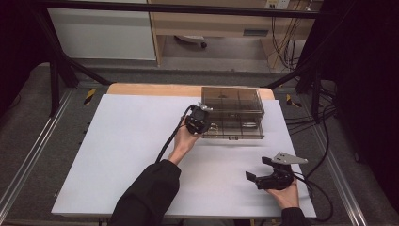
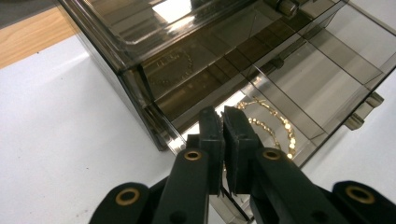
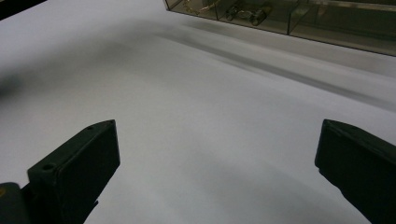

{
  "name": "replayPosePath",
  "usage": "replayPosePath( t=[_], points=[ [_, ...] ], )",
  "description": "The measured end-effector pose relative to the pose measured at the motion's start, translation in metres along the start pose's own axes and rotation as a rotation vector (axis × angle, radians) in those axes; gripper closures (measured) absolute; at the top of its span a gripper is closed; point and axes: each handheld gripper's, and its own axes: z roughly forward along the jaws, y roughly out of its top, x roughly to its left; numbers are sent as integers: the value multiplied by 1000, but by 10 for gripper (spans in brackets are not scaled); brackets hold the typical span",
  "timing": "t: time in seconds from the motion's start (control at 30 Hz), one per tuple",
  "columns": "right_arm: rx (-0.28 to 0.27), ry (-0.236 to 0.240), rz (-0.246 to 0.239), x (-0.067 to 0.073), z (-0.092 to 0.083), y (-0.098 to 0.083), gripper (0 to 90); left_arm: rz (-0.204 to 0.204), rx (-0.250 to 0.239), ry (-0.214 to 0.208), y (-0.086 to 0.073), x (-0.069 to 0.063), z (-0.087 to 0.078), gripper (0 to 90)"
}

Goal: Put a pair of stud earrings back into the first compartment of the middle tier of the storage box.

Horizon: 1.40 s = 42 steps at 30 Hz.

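Observation:
A smoky see-through drawer box (image 1: pixel 233 100) stands at the table's far middle, with its lower drawer (image 1: pixel 237 129) pulled out toward me. My left gripper (image 1: pixel 208 125) is at the drawer's left end. Its jaws are shut, and the tips (image 2: pixel 222 116) reach into the open drawer (image 2: pixel 327 88), right beside a gold bead chain (image 2: pixel 280 123) lying in a compartment. The chain runs behind the right jaw, so whether it is pinched is hidden. My right gripper (image 1: pixel 258 168) rests low at the near right, wide open (image 3: pixel 217 140), with bare white table between its jaws.
The table is covered in white (image 1: pixel 131 155), with a wooden edge (image 1: pixel 150 88) at the back. Other small jewellery (image 3: pixel 247 11) lies in the drawer's front compartments. Cables (image 1: pixel 324 155) trail off the right side. A black frame surrounds the table.

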Motion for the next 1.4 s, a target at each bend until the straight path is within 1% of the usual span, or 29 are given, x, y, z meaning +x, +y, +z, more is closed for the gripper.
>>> replayPosePath(
  t=[0.2,0.3,0.43,0.47,0.53,0.63,0.73,0.8,0.87,0.97,1.07,1.17,1.3,1.4],
  points=[
    [0,0,-2,0,0,0,5,1,8,-12,-2,0,2,852],
    [0,1,3,0,0,0,5,-1,-4,-20,-3,0,0,838],
    [1,0,3,0,0,0,5,-14,-21,-44,-4,2,-8,758],
    [1,0,1,0,0,0,5,-13,-28,-44,-5,3,-11,731],
    [1,0,-1,0,0,0,5,-28,-40,-68,-7,4,-18,673],
    [1,-1,-1,0,0,0,5,-18,-70,-73,-12,7,-30,593],
    [0,-1,0,0,0,0,4,-7,-86,-92,-18,9,-42,518],
    [1,-2,1,0,0,0,5,0,-106,-90,-24,11,-50,469],
    [1,-2,1,0,0,0,5,4,-99,-101,-30,15,-56,403],
    [2,-3,4,0,0,0,5,8,-117,-83,-39,20,-65,339],
    [3,-3,5,0,0,0,5,2,-118,-82,-51,28,-74,275],
    [7,-3,4,0,1,0,5,6,-111,-67,-63,34,-81,231],
    [8,-5,6,0,1,0,5,-11,-108,-65,-82,41,-89,193],
    [10,-4,5,0,1,0,5,4,-96,-54,-95,47,-96,173]
  ],
)
